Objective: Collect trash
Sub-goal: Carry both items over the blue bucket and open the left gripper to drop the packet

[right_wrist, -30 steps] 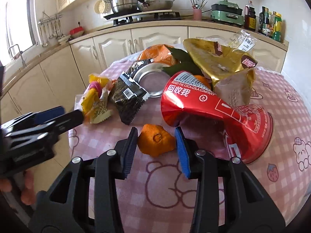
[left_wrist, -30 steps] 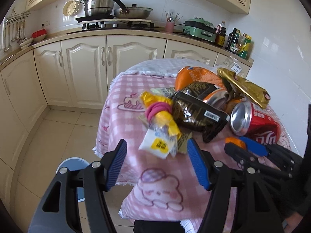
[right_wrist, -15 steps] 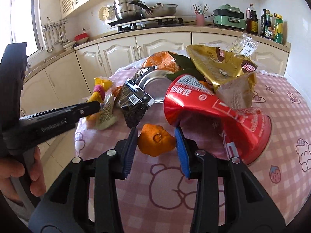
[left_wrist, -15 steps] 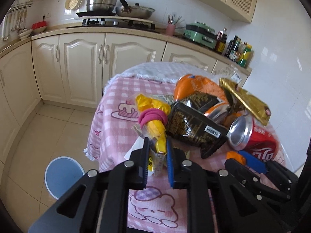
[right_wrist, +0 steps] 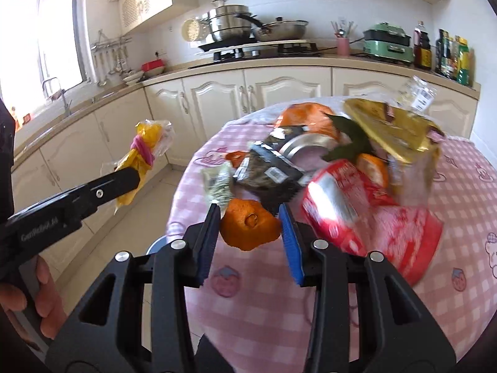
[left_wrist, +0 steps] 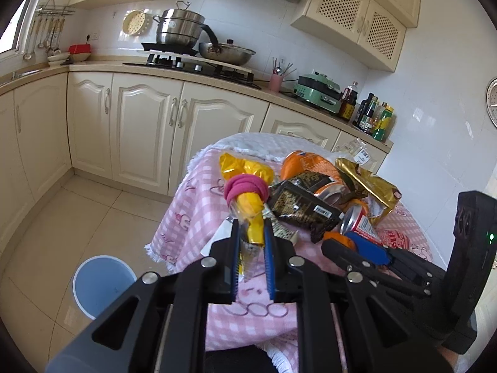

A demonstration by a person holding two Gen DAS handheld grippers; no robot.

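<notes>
My left gripper (left_wrist: 252, 233) is shut on a yellow plastic wrapper tied with a pink band (left_wrist: 248, 195) and holds it up, off the table; it also shows in the right wrist view (right_wrist: 139, 155). My right gripper (right_wrist: 250, 214) is shut on a piece of orange peel (right_wrist: 248, 227), lifted above the pink checked tablecloth (right_wrist: 435, 295). A pile of trash lies on the table: a crushed red cola can (right_wrist: 366, 211), a black wrapper (right_wrist: 270, 171), a gold bag (right_wrist: 394, 130), an orange bag (right_wrist: 307, 118).
A blue bin (left_wrist: 102, 286) stands on the tiled floor left of the table. Cream cabinets (left_wrist: 149, 133) and a counter with a stove and pots (left_wrist: 186, 37) run behind. Bottles (left_wrist: 376, 118) stand at the counter's right end.
My left gripper closed on the yellow wrapper and lifted it up and left off the table. My right gripper raised the orange peel off the cloth.
</notes>
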